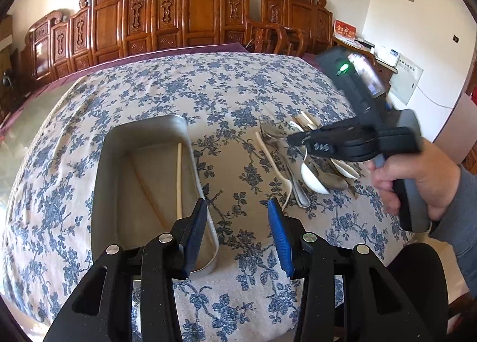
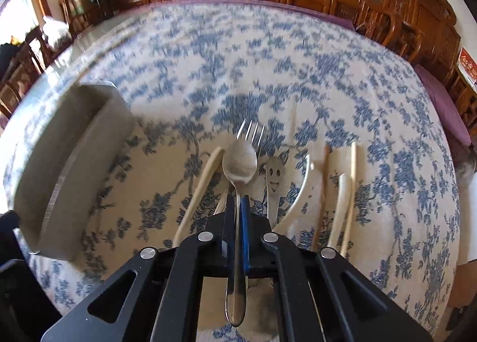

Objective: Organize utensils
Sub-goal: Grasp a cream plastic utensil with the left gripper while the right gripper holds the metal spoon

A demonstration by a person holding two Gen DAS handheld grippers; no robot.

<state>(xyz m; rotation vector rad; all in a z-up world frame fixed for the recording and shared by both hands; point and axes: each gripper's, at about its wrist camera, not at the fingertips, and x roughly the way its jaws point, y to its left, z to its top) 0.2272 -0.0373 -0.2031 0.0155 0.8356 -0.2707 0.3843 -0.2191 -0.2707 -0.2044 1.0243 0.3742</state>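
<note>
A grey rectangular tray (image 1: 101, 181) lies on the floral tablecloth and holds two chopsticks (image 1: 179, 175). My left gripper (image 1: 237, 228) is open and empty, hovering over the tray's near right corner. My right gripper (image 2: 237, 214) is shut on a metal spoon (image 2: 240, 163), lifted above the utensil pile; it also shows in the left wrist view (image 1: 298, 139). The pile (image 1: 301, 169) holds white ceramic spoons, metal spoons, a fork (image 2: 252, 130) and chopsticks (image 2: 353, 169). The tray (image 2: 68, 163) is to the left in the right wrist view.
The round table (image 1: 208, 88) is covered with a blue-flowered cloth. Carved wooden chairs (image 1: 193, 14) line the wall behind it. A desk with papers (image 1: 387, 59) stands at the far right.
</note>
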